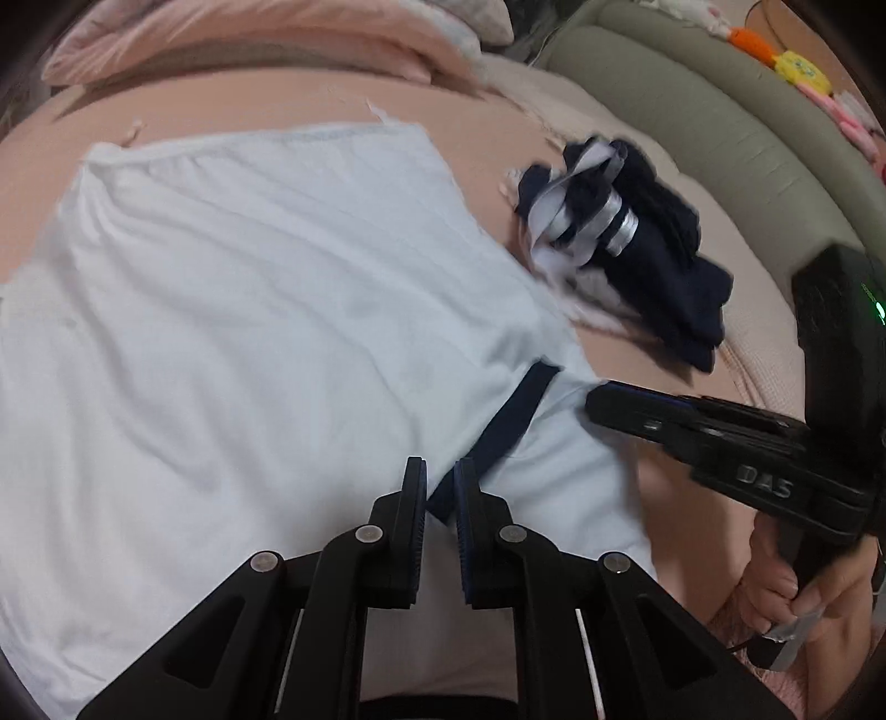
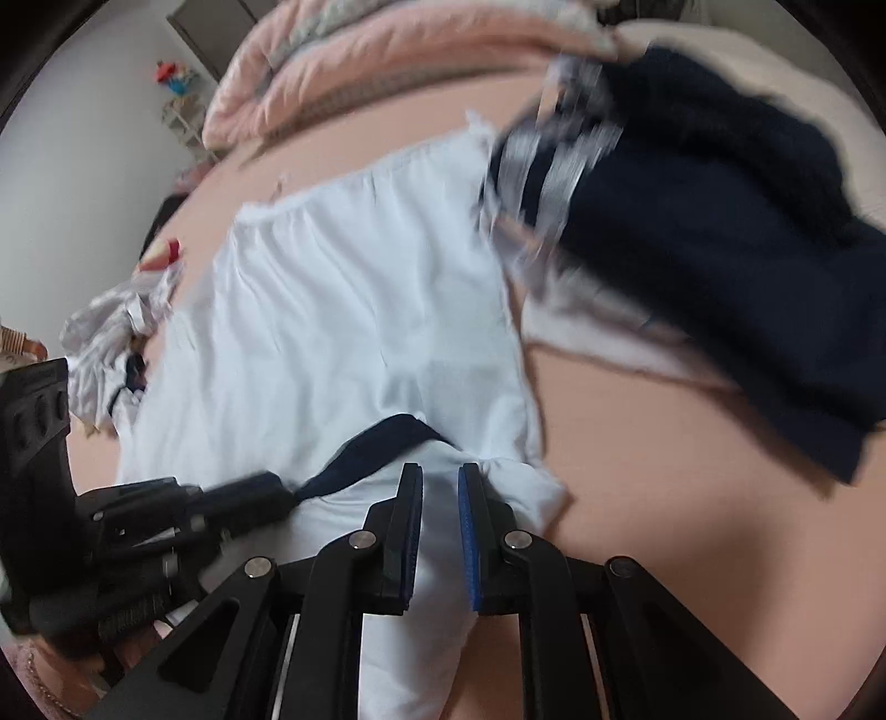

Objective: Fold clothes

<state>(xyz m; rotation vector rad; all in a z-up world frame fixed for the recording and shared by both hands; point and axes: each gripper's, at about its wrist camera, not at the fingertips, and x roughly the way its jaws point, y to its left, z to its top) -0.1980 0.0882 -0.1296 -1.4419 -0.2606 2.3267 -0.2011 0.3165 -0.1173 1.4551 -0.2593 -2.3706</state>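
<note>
A white shirt (image 1: pixel 266 288) with a navy collar band (image 1: pixel 515 421) lies spread on the pink bed; it also shows in the right wrist view (image 2: pixel 343 310). My left gripper (image 1: pixel 440 493) is shut on the shirt's near edge at the navy band. My right gripper (image 2: pixel 440 498) is shut on a bunched fold of the white shirt near its corner. In the left wrist view the right gripper (image 1: pixel 603 401) comes in from the right with its tips on the shirt. In the right wrist view the left gripper (image 2: pixel 277 490) sits at the left by the navy band (image 2: pixel 376 443).
A crumpled navy garment with silver stripes (image 1: pixel 620 243) lies on the bed to the right of the shirt (image 2: pixel 692 221). Another crumpled white garment (image 2: pixel 122 327) lies at the left. Pink bedding (image 1: pixel 249 39) is piled at the back. A green sofa (image 1: pixel 720 111) stands beyond the bed.
</note>
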